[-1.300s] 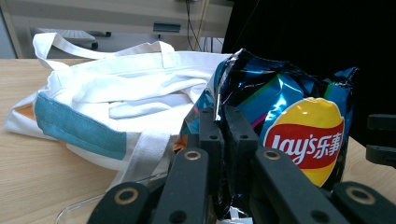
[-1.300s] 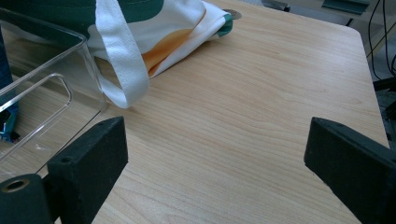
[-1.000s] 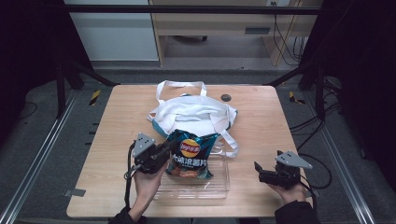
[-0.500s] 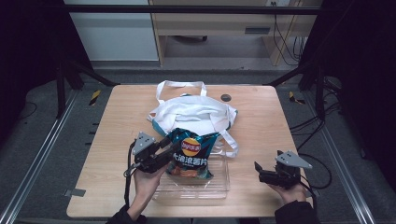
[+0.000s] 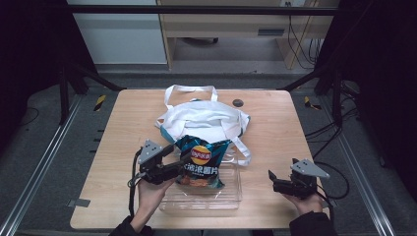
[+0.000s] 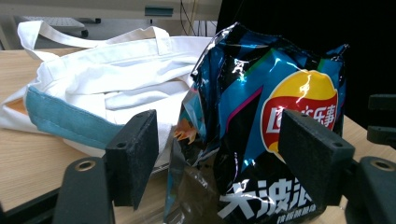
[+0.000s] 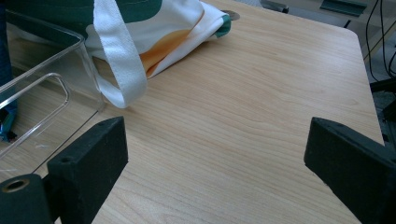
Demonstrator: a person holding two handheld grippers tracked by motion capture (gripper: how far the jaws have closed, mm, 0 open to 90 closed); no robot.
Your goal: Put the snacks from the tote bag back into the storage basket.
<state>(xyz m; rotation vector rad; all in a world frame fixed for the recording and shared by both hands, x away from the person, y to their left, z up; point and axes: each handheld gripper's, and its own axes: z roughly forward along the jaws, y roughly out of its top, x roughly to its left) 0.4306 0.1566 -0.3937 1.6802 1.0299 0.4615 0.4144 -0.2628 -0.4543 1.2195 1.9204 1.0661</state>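
One crinkled, glossy blue chip bag (image 5: 199, 162) with a red-and-yellow logo stands in the clear tray (image 5: 231, 196) near the table's (image 5: 275, 123) front edge; the left gripper's (image 5: 183, 161) jaws have just been opening and flank it without pressing. Right gripper (image 5: 272, 178) jaws are spread over bare wood.

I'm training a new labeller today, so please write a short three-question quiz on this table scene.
1. True or false: the left tool is clamped tight on the chip bag.
2. Where does the chip bag's lower end sit? A) in the clear plastic box B) inside the white cloth bag C) on the floor
3. What lies between the jaws of the right tool?

Key:
1. False; its jaws have just been opening and stand apart on either side of the bag.
2. A
3. Nothing; bare wooden table shows beyond them.
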